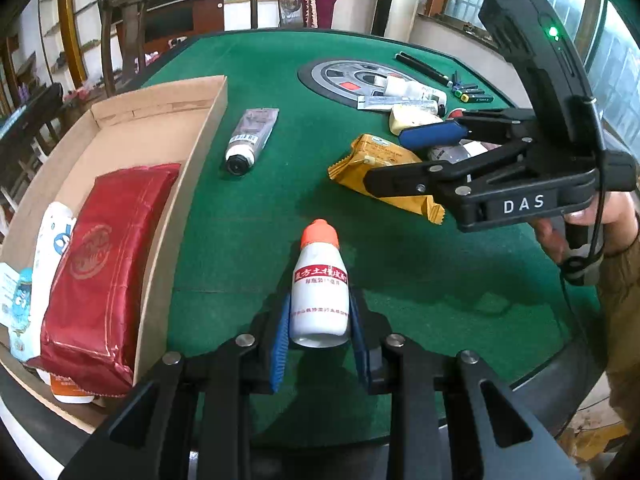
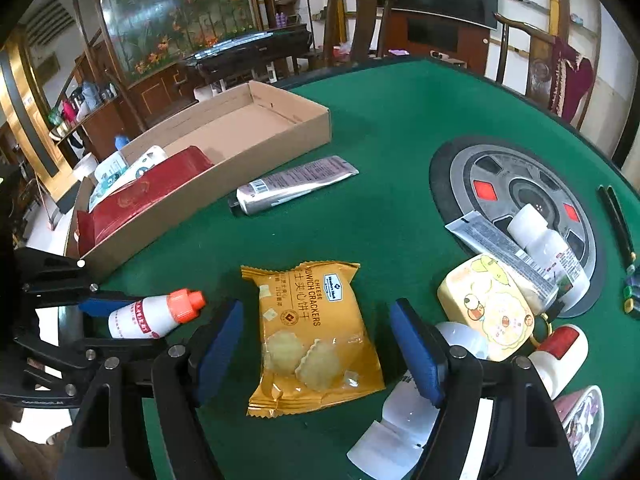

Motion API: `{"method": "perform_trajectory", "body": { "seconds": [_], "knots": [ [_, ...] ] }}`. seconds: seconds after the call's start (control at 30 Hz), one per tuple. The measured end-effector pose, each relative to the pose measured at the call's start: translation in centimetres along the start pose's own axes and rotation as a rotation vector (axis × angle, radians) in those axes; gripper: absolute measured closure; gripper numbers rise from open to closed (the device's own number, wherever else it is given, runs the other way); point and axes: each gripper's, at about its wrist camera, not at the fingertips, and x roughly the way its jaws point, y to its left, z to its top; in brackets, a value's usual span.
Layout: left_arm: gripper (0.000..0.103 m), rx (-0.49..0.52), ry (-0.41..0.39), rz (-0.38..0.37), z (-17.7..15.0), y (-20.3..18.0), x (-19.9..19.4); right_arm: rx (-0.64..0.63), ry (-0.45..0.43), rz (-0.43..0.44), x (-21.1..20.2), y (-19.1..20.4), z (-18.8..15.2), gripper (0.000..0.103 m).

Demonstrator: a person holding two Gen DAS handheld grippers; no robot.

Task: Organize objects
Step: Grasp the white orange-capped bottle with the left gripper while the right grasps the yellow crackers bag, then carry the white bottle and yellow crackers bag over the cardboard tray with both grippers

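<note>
Left claw (image 1: 320, 344) clamped on white bottle with orange cap (image 1: 320, 292), held over green table (image 1: 400, 264) just beside cardboard box (image 1: 192, 184). Right claw (image 2: 316, 352) spread wide, pads either side of yellow cracker packet (image 2: 312, 336) lying on the table, not touching it.

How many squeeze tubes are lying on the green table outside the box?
2: a silver tube lies beside the cardboard box, and another tube rests on the round centre panel under a white bottle. Clutter may hide others.
</note>
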Motion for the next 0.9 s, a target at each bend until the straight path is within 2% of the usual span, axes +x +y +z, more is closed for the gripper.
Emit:
{"method": "perform_trajectory", "body": {
  "seconds": [0.13, 0.3, 0.4, 0.6, 0.9],
  "knots": [
    [0.076, -0.003, 0.004, 0.012, 0.2, -0.1, 0.2, -0.033, 0.008, -0.023, 0.2, 0.5, -0.1, 0.033],
    [0.076, -0.007, 0.006, 0.014, 0.3, -0.1, 0.3, -0.069, 0.034, -0.051, 1.2, 1.3, 0.1, 0.039],
    [0.076, -0.025, 0.000, 0.021, 0.3, -0.1, 0.4, -0.074, 0.026, -0.067, 1.1, 1.4, 0.1, 0.049],
    [0.077, -0.084, -0.024, 0.007, 0.2, 0.4, 0.3, -0.033, -0.021, -0.097, 0.7, 1.4, -0.2, 0.053],
    [0.077, -0.112, -0.039, 0.022, 0.1, 0.2, 0.3, 0.056, -0.117, -0.067, -1.5, 1.9, -0.3, 0.053]
  ]
}}
